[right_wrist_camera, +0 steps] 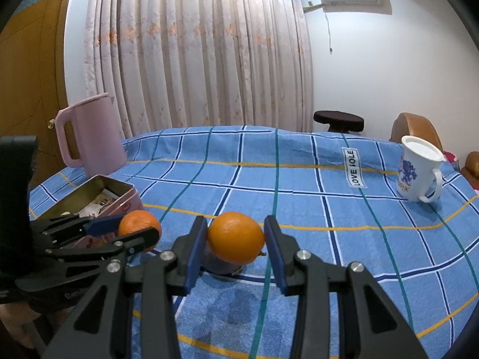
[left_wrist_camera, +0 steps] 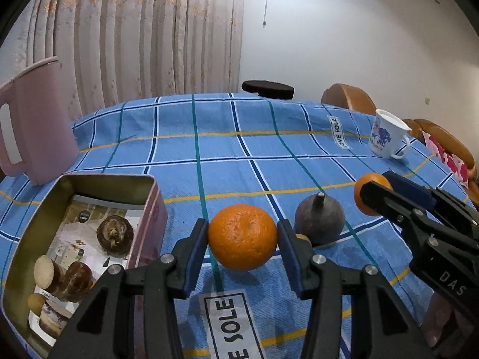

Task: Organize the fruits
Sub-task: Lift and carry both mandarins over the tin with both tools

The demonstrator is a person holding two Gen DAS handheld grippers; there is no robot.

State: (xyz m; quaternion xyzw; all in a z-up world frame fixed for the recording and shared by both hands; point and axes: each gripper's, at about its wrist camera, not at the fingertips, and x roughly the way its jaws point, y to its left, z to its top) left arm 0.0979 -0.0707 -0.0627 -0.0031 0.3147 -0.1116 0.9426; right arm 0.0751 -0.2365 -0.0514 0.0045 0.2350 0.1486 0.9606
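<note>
Two oranges: one (left_wrist_camera: 242,236) at the centre, another (left_wrist_camera: 369,193) at 3 o'clock. One dark purple stemmed fruit (left_wrist_camera: 320,220). One open tin (left_wrist_camera: 89,185) at 8 o'clock holding about four brown pieces (left_wrist_camera: 115,234). One pink jug (left_wrist_camera: 33,122). One white mug (left_wrist_camera: 386,137). Two claws: left (left_wrist_camera: 243,233), right (right_wrist_camera: 235,237).

pink jug (right_wrist_camera: 92,137) | white mug (right_wrist_camera: 419,169) | dark stool (right_wrist_camera: 338,119) | curtain (right_wrist_camera: 194,51)

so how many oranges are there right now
2. One round orange sits clamped in the left gripper, near the open metal tin. The other round orange is clamped in the right gripper. More could be hidden.
</note>
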